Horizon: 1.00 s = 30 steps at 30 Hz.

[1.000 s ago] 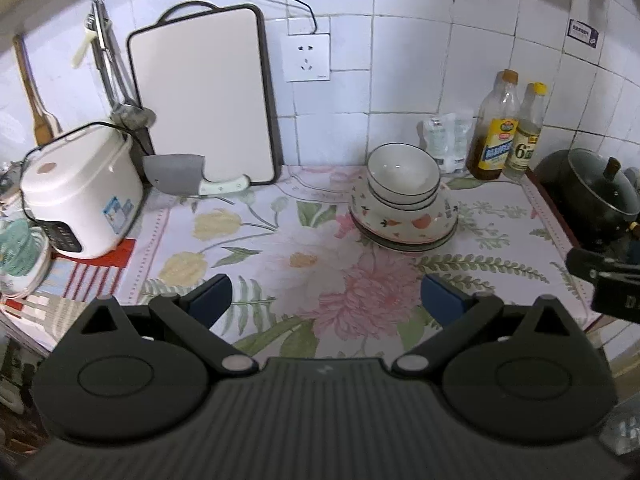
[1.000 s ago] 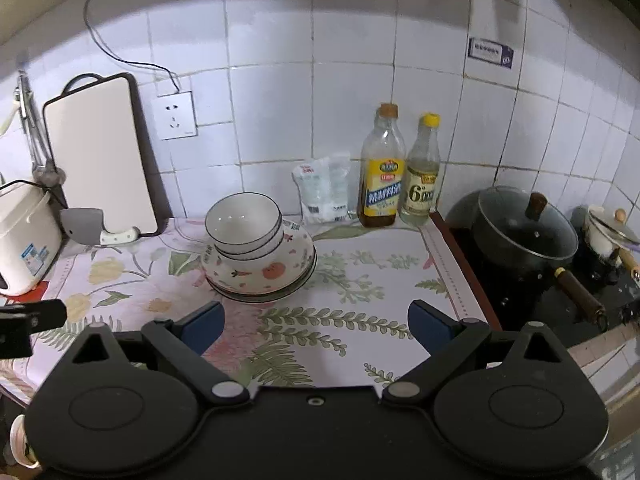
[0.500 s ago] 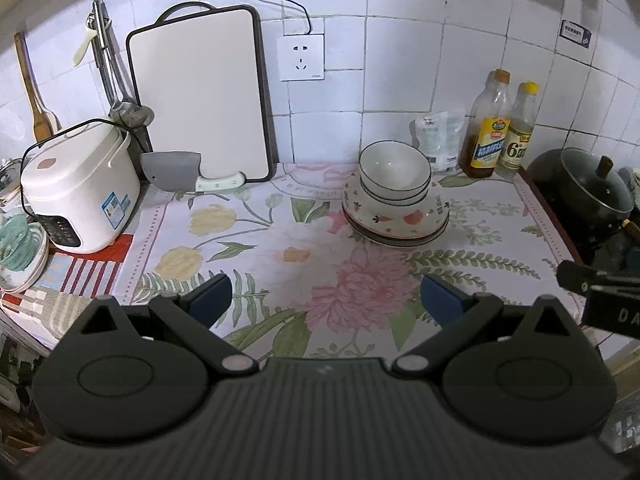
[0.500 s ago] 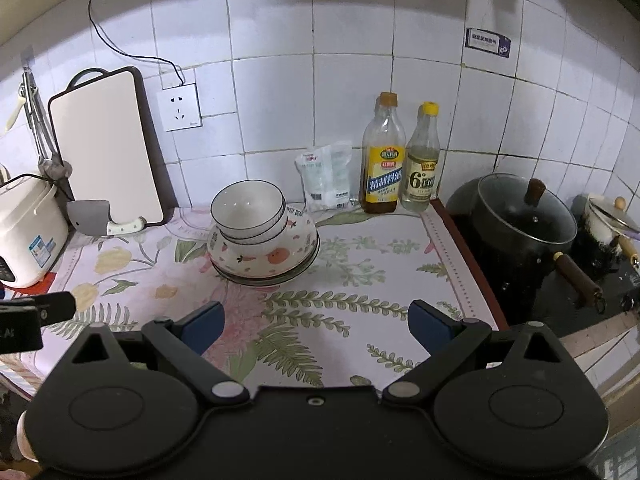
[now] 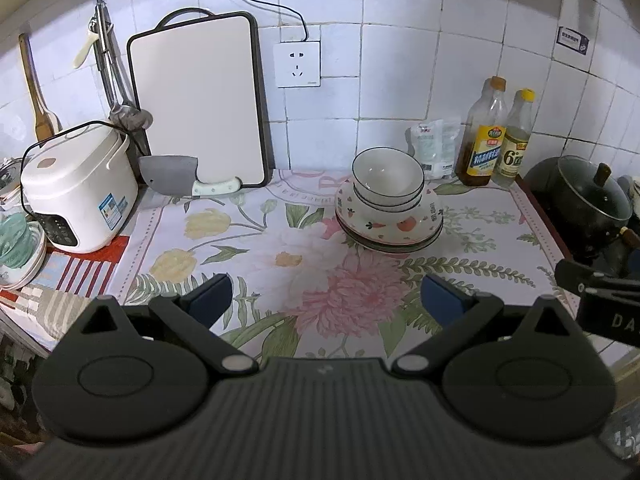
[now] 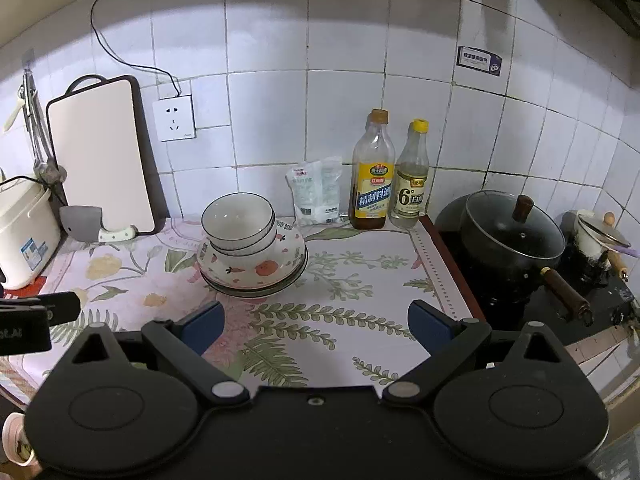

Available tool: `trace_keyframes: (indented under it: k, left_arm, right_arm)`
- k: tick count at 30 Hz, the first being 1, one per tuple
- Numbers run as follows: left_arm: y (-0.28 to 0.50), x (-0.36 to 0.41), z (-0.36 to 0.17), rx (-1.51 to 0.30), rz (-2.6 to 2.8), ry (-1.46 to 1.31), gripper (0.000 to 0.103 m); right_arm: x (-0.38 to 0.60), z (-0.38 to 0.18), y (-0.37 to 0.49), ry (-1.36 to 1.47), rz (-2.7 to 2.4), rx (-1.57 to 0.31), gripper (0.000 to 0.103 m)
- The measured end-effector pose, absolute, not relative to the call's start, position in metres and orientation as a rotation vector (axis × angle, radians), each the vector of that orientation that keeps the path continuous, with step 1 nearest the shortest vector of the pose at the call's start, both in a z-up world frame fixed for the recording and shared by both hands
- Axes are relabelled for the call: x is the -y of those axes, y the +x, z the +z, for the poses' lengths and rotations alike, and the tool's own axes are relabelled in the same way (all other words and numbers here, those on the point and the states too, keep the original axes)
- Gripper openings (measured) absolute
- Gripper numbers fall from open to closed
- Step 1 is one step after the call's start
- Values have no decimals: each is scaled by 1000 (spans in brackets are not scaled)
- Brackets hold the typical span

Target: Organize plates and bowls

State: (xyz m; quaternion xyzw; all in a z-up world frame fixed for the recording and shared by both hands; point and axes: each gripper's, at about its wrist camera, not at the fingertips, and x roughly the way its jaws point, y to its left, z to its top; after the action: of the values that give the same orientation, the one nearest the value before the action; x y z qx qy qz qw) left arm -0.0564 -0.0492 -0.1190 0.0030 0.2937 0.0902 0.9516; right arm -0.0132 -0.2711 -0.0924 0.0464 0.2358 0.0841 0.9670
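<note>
Two white bowls (image 5: 387,178) nest on a stack of plates (image 5: 390,226), ahead of both grippers' fingers. Left gripper (image 5: 326,298) and right gripper (image 6: 314,322) are spread wide, holding and touching nothing.

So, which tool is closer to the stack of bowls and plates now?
Right, though only slightly. The right tool faces the stack of bowls and plates just left of its centre; the left tool sees it further off, up to its right.
</note>
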Motion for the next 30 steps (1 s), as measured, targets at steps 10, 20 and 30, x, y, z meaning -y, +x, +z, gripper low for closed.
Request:
trace_keyframes:
  k: [10,20,30]
  left_arm:
    - [-59,47,-124,-624,176,-19,102]
    - [-60,48,-125,-624,184,12,102]
    - [-63,45,-123,-614,178,15,102]
  right_arm:
    - [263,-94,-16,56,178,-500,100]
    - [262,-95,-18,75,193,-500,100]
    - [257,-96,-23,82,202,-497,100]
